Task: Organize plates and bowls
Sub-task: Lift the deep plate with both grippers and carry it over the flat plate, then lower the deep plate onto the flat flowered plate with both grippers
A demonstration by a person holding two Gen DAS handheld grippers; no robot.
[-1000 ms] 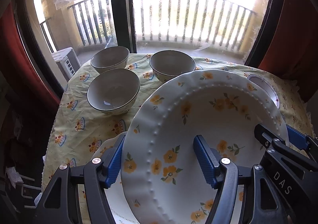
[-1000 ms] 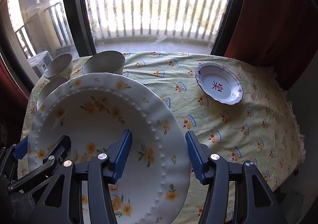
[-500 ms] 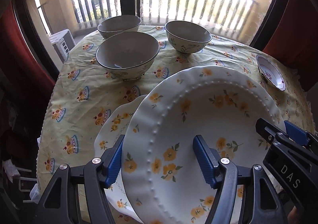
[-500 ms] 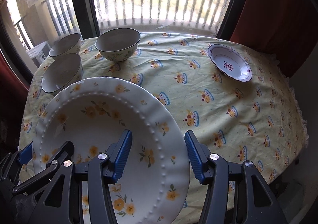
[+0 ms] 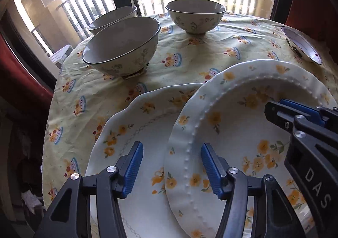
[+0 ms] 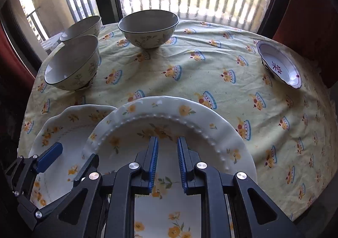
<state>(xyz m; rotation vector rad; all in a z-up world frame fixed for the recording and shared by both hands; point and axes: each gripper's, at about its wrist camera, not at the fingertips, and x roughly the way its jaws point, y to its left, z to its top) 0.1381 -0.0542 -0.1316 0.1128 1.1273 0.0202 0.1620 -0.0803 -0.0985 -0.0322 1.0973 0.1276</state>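
A white beaded plate with yellow flowers [image 5: 249,124] [image 6: 169,124] lies partly over a scalloped flowered plate [image 5: 147,115] [image 6: 69,119] at the table's near edge. My left gripper [image 5: 171,166] is open, its fingers astride the beaded plate's left rim. My right gripper [image 6: 166,166] has its jaws narrowed over the beaded plate's middle, with a gap between the pads; I cannot tell if it grips anything. Three patterned bowls [image 5: 122,45] [image 5: 195,16] [image 5: 112,18] stand at the far left.
A round table with a yellow printed cloth [image 6: 211,73] stands before a balcony window. A small white dish with a red mark [image 6: 278,64] sits at the right edge. Red curtains hang on both sides.
Both grippers lowered the beaded plate onto the scalloped plate. The left jaws slid left off the plate's middle to its rim. The right jaws narrowed.
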